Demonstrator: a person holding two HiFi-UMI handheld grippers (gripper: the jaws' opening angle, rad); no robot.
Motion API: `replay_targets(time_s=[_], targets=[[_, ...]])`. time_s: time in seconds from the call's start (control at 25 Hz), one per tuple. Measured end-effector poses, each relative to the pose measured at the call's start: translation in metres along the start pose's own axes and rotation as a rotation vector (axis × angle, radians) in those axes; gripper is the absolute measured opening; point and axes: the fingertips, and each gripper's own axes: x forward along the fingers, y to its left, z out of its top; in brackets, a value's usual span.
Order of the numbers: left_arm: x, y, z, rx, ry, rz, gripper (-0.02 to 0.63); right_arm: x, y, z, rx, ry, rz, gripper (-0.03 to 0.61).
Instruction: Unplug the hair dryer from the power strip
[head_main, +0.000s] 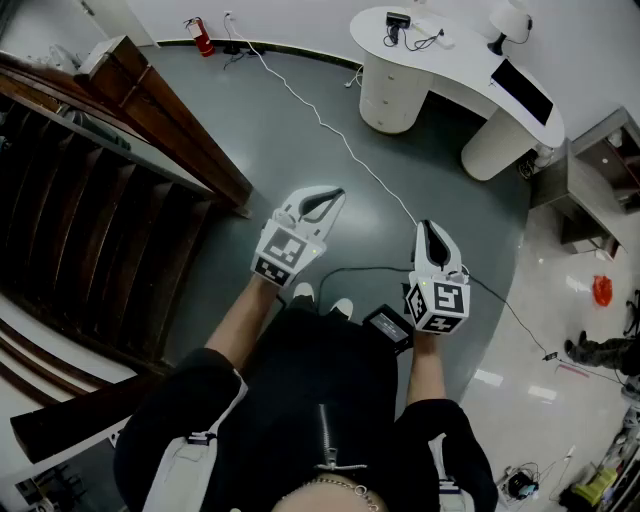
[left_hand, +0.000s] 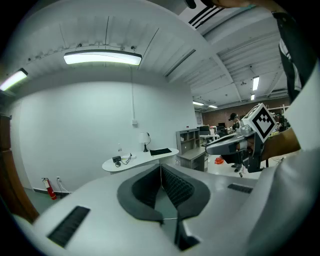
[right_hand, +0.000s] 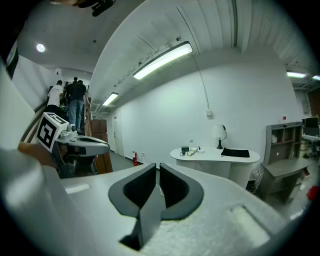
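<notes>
The left gripper (left_hand: 161, 167) has its ribbed pads pressed together on nothing. The right gripper (right_hand: 157, 168) is likewise closed and empty. Both hover side by side above the grey floor (head_main: 290, 150), ahead of the person's shoes. A small black corded device (head_main: 398, 20), seemingly the hair dryer, lies on the curved white desk (head_main: 470, 78), well apart from both grippers. A white cable (head_main: 340, 135) crosses the floor.

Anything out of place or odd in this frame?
One thing: a white cable lies loose across the open grey floor, running from the wall by the fire extinguisher toward the person's feet, where someone could trip on it. The left gripper and right gripper are shut and empty, well short of the white desk.
</notes>
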Motion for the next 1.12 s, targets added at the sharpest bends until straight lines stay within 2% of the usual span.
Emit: replay_targets(time_s=[0.12, 0.28, 0.8, 1.12], targets=[[0.002, 0.001, -0.004, -0.003, 0.004, 0.001, 0.012, 0.004, -0.001, -0.001, 0.015, -0.012, 0.004, 0.03], [0.002, 0.002, -0.009, -0.01, 0.01, 0.002, 0.012, 0.006, 0.003, -0.002, -0.016, -0.016, 0.001, 0.031], [0.003, 0.007, -0.011, -0.022, 0.001, 0.002, 0.012, 0.01, 0.022, -0.004, -0.052, -0.018, 0.082, 0.003], [0.015, 0.016, -0.014, -0.042, -0.009, -0.005, 0.011, 0.026, 0.016, -0.009, -0.037, 0.017, 0.076, 0.003]])
